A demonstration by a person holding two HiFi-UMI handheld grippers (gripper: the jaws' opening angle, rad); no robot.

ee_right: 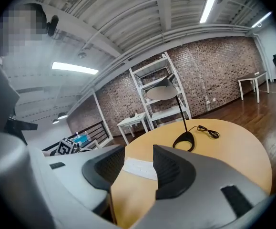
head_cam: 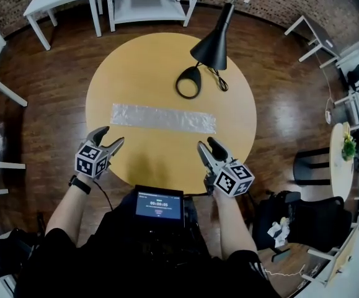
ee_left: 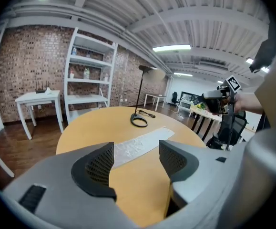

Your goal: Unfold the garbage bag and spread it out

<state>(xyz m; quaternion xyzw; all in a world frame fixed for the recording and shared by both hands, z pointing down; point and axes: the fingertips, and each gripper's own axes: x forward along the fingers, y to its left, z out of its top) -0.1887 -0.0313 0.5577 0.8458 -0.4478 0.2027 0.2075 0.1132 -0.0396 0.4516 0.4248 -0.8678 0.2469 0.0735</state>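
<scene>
**Bag untouched: the reach comes first**

The bag (head_cam: 163, 118) lies flat on the round table (head_cam: 241, 129) as a long, narrow, folded strip. It sits just on the person's side of the lamp (head_cam: 188, 82), with its right end below the lamp's base. Neither tool touches it. The left tool (head_cam: 112, 135) and the right tool (head_cam: 206, 143) hover near the table's edge, farther from the lamp than the bag is, one toward each end of the strip. Both have their jaws spread with nothing between the pads, the left wider than the right.

By the look of it the unfolding has not begun, and the step in hand is the approach. The next move probably calls for lowering one tool onto an end or long edge of the strip and pinching only the top layer of the thin film, while the other tool pins the rest. Clear plastic this flat gives little to catch, so a low, shallow entry seems wise. Opening the bag away from the lamp — toward the person — should keep it clear of the base.
</scene>
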